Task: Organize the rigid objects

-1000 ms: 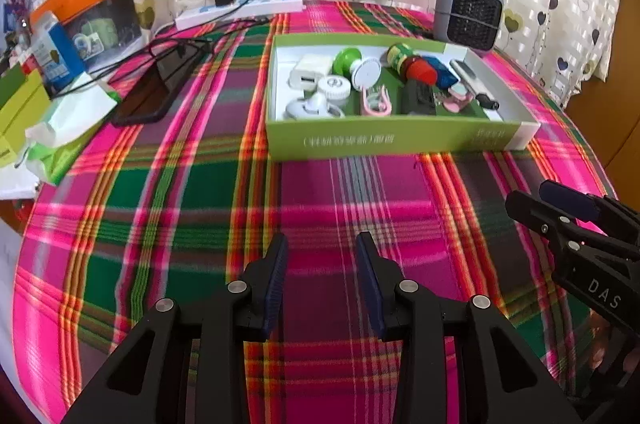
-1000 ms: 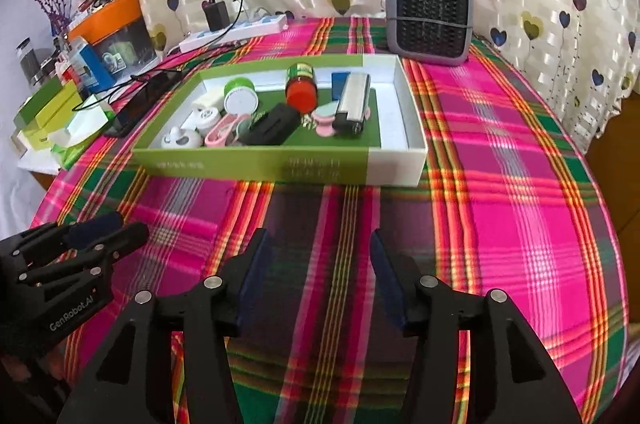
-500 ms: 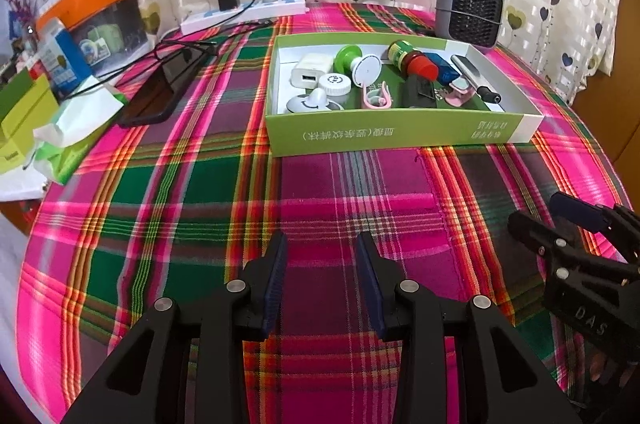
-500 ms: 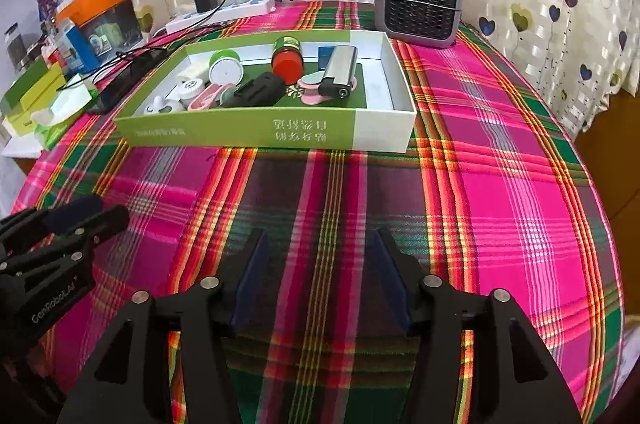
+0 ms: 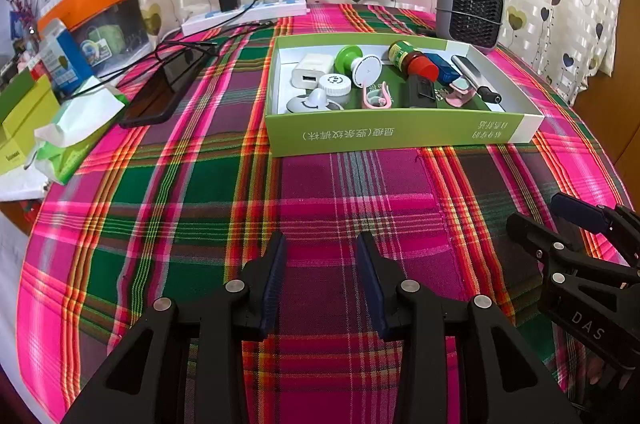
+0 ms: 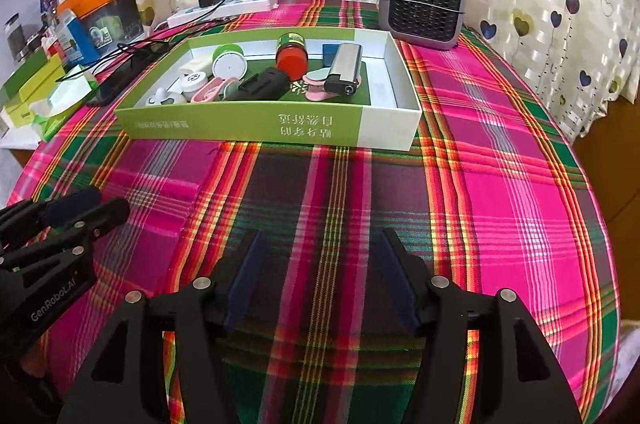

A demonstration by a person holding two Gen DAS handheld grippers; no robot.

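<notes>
A shallow green and white box (image 5: 400,134) (image 6: 272,126) stands on the plaid tablecloth and holds several small items: a white charger (image 5: 312,74), a red-capped bottle (image 5: 414,61) (image 6: 292,54), pink clips (image 5: 376,96), a black block (image 6: 262,86) and a silver lighter-like case (image 6: 344,68). My left gripper (image 5: 320,248) hovers over bare cloth well in front of the box, jaws opening with nothing between them. My right gripper (image 6: 318,244) also hangs over bare cloth in front of the box, jaws opening wide and empty. Each gripper shows at the edge of the other's view.
A grey fan heater (image 6: 424,10) stands behind the box. A power strip (image 5: 244,16) with cables, a black phone (image 5: 160,92), a tissue pack (image 5: 76,132) and boxes (image 5: 24,116) crowd the left side. The round table's edge curves close on both sides.
The right gripper's jaws have spread wider and the left's slightly. In the right wrist view the box has slid a little to the left.
</notes>
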